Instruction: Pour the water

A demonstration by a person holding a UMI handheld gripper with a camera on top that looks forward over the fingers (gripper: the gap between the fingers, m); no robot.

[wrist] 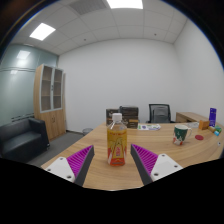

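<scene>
Purple pads [80, 160] on my two fingers frame the near view, and my tongs [113, 162] stand wide open, gripping nothing. Between the fingers, with a gap at each side, a bottle [117, 141] of orange drink with a white cap stands upright on the wooden table [160, 143]. Farther along the table to the right I see a white cup [181, 133] and a purple container [212, 116]. Beyond are black office chairs [159, 112], a wooden cabinet [52, 98] and a dark sofa [20, 138]

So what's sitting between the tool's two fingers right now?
A bottle of orange drink stands on the wooden table between the open tool's fingers, gaps either side, in the gripper view.
</scene>
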